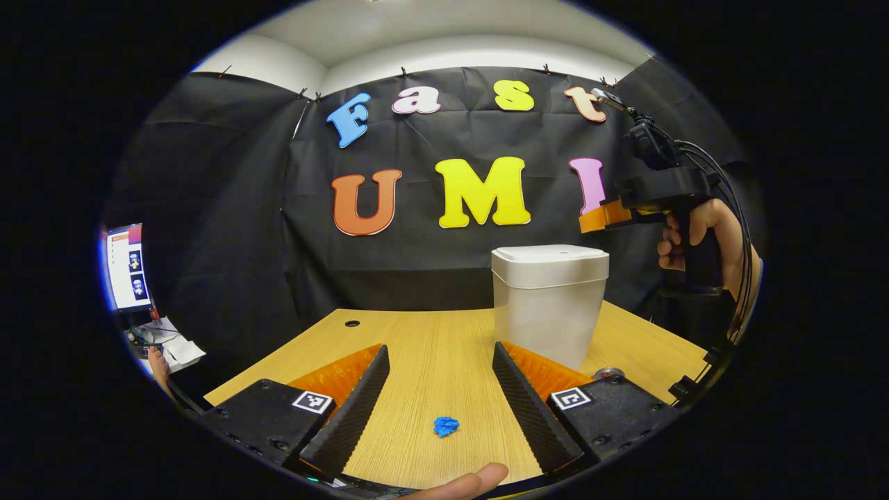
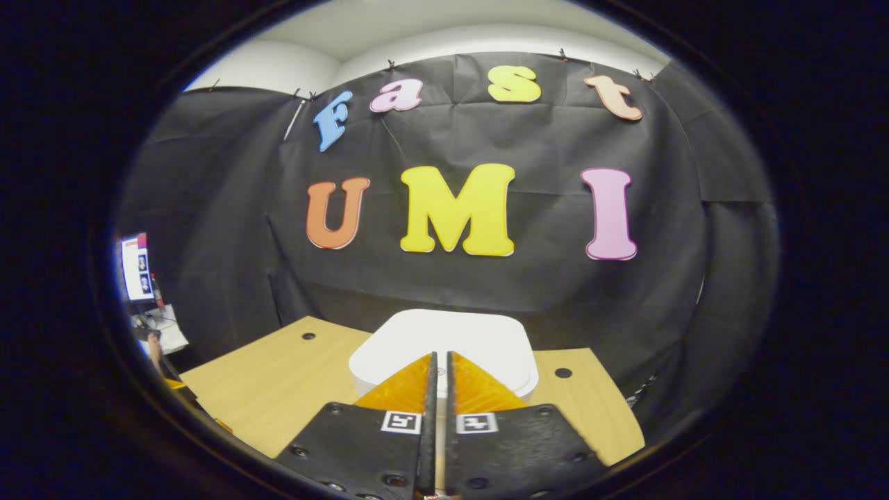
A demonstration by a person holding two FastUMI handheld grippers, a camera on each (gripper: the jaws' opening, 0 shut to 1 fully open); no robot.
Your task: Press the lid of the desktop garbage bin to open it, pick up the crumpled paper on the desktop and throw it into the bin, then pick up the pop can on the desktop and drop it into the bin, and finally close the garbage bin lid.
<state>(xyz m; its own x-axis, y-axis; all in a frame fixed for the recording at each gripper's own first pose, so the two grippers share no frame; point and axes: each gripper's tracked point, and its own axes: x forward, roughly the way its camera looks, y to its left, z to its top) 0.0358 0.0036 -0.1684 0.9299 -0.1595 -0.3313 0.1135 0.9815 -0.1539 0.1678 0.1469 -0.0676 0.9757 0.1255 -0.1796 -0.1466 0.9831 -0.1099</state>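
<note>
A white bin (image 1: pixel 549 305) stands on the wooden table (image 1: pixel 424 347) with its lid (image 2: pixel 444 340) closed. My right gripper (image 2: pixel 439 355) is shut with nothing in it and hovers just above the lid. In the left gripper view, a hand holds that right gripper (image 1: pixel 590 221) above the bin's right side. A small blue crumpled paper (image 1: pixel 446 426) lies on the table between the wide-apart fingers of my open left gripper (image 1: pixel 439 347), apart from both. Behind my left gripper's right finger, the silvery top of the pop can (image 1: pixel 610 373) peeks out near the bin's base.
The black cloth wall closes the back of the table. Cable holes (image 1: pixel 352 323) (image 2: pixel 563 373) sit near the table's far corners. A lit monitor (image 1: pixel 125 267) and papers are off the table's left edge. A fingertip (image 1: pixel 472 479) shows at the bottom.
</note>
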